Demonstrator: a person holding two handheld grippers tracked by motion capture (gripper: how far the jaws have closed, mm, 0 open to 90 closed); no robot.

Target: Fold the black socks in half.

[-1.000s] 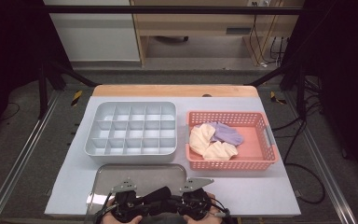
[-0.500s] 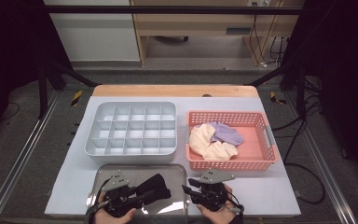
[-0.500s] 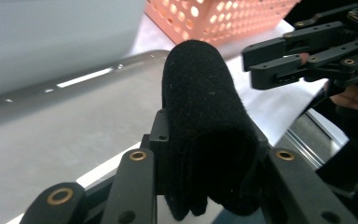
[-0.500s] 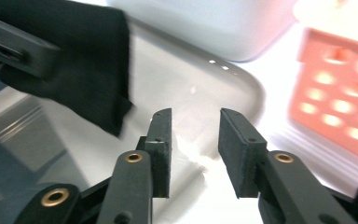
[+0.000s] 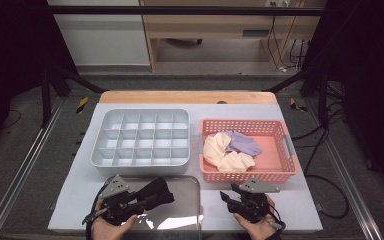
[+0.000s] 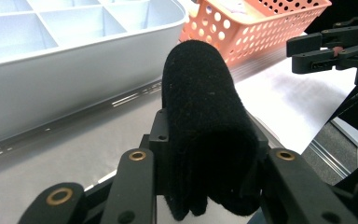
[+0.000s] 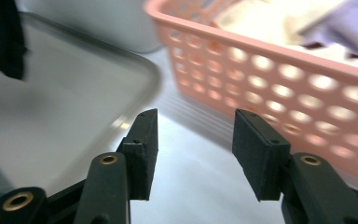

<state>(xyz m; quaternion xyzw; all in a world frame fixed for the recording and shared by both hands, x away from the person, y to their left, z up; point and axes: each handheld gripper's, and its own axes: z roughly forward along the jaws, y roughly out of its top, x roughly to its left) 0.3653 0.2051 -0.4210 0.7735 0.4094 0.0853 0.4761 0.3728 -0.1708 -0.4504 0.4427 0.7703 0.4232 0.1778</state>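
A black folded cloth of fuzzy knit fabric [image 6: 200, 126] is bunched into a thick roll with a rounded top, standing up between the jaws of the left gripper [image 5: 130, 205], which press on it from both sides and hold it just above the shiny metal tray [image 5: 180, 210] at the near edge of the bench [image 5: 80, 185]. The right gripper [image 7: 193, 151] has just been opening its jaws; they stand moderately wide with nothing between them (bare bench surface shows below), near the pink perforated plastic basket [image 5: 280, 150]. One grey plastic divided organiser tray [image 5: 140, 137] sits left of the basket. In the basket lie three soft cloth bundles: two cream [image 5: 222, 152] and one lilac [image 5: 242, 142]
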